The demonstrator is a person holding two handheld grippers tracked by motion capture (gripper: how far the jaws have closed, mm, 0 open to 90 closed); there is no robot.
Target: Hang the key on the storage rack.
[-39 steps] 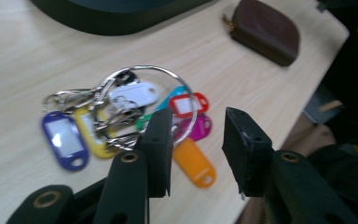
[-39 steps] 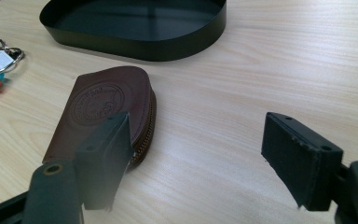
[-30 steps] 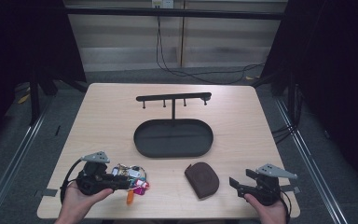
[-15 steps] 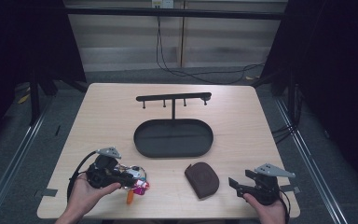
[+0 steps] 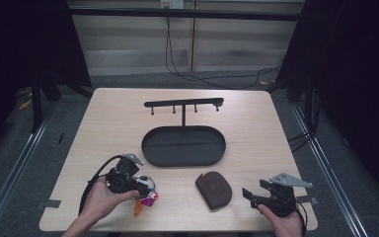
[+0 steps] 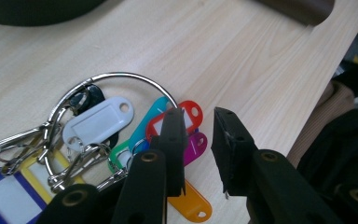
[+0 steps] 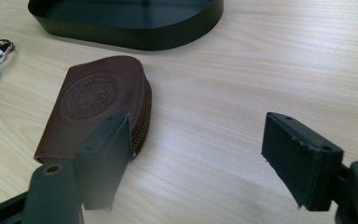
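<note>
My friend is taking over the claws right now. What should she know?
Left claw: over the key bunch at the table's near-left edge. Its jaws have just been closing; they are narrow, one jaw lies over the coloured tags, and nothing looks pinched yet.
Right claw: wide open, holding nothing, near the brown leather pouch.
Black oval tray with its hook rail: nothing in it, nothing hung.
Done: nothing moved yet.
Left, probably: grab the ring, then hang or stow the keys and the pouch.
</note>
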